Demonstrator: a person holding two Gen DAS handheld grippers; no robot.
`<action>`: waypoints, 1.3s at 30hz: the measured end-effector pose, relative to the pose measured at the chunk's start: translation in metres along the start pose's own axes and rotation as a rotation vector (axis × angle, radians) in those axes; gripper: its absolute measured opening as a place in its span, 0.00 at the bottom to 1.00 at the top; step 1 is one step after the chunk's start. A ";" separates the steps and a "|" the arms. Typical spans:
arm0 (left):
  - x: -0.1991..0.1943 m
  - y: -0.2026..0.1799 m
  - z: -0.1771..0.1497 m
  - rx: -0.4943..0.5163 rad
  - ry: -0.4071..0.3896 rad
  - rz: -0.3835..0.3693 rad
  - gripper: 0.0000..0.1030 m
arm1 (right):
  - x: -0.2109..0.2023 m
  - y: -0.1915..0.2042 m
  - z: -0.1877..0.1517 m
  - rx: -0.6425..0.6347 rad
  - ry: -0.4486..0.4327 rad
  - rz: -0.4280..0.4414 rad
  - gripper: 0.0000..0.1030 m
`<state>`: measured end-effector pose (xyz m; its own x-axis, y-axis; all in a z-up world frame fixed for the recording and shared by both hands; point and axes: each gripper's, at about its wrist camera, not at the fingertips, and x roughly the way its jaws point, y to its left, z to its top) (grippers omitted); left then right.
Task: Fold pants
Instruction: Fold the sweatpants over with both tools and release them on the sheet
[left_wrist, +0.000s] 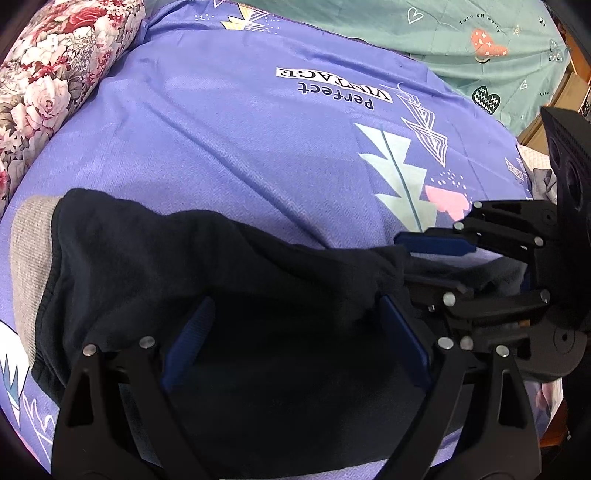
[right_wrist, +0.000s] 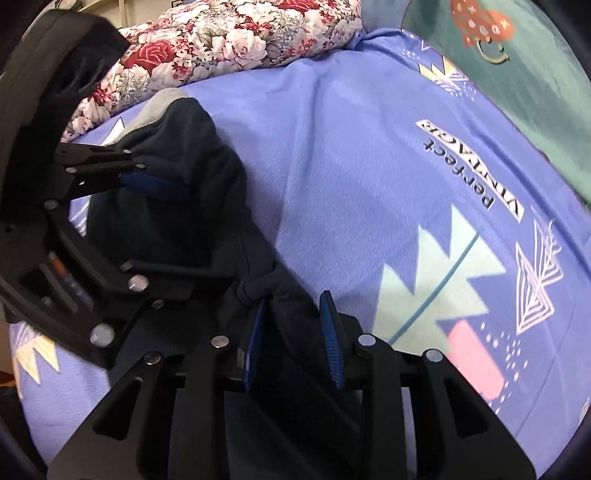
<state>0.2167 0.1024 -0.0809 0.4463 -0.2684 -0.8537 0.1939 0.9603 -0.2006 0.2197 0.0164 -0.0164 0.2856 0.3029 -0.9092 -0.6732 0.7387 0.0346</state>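
- On the bed, I have the dark pants (left_wrist: 207, 266) bunched across the lower half of the left wrist view, lying on the purple bedsheet (left_wrist: 229, 140); their grey waistband (left_wrist: 29, 266) sits at the left edge of the frame.
- My left gripper (left_wrist: 295, 332) hangs over the cloth at the bottom of its own view, its blue fingers (left_wrist: 190, 336) spread wide with pants fabric lying between them, the pads not pressing on it.
- My right gripper (right_wrist: 293, 339), at the bottom centre of its view, has its fingers (right_wrist: 330, 343) set narrow around a raised fold of the pants; I cannot tell whether the pads actually pinch it.
- In the right wrist view the left gripper reaches in from the left edge, over the dark cloth.
- A floral quilt (left_wrist: 48, 74) fills the upper left of the left wrist view, and a green sheet (left_wrist: 461, 40) with hearts the upper right.
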 end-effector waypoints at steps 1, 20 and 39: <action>0.000 0.000 -0.001 0.003 0.000 0.003 0.88 | 0.002 -0.003 0.001 0.018 0.002 0.026 0.14; -0.005 -0.003 -0.017 0.087 0.010 0.075 0.88 | 0.002 -0.059 0.001 0.278 -0.083 -0.072 0.07; -0.020 0.014 -0.025 0.021 -0.006 0.081 0.88 | 0.007 -0.051 0.005 0.472 -0.081 0.159 0.04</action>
<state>0.1886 0.1234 -0.0785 0.4667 -0.1903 -0.8637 0.1753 0.9771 -0.1205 0.2597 -0.0161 -0.0227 0.2692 0.4655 -0.8431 -0.3357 0.8659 0.3709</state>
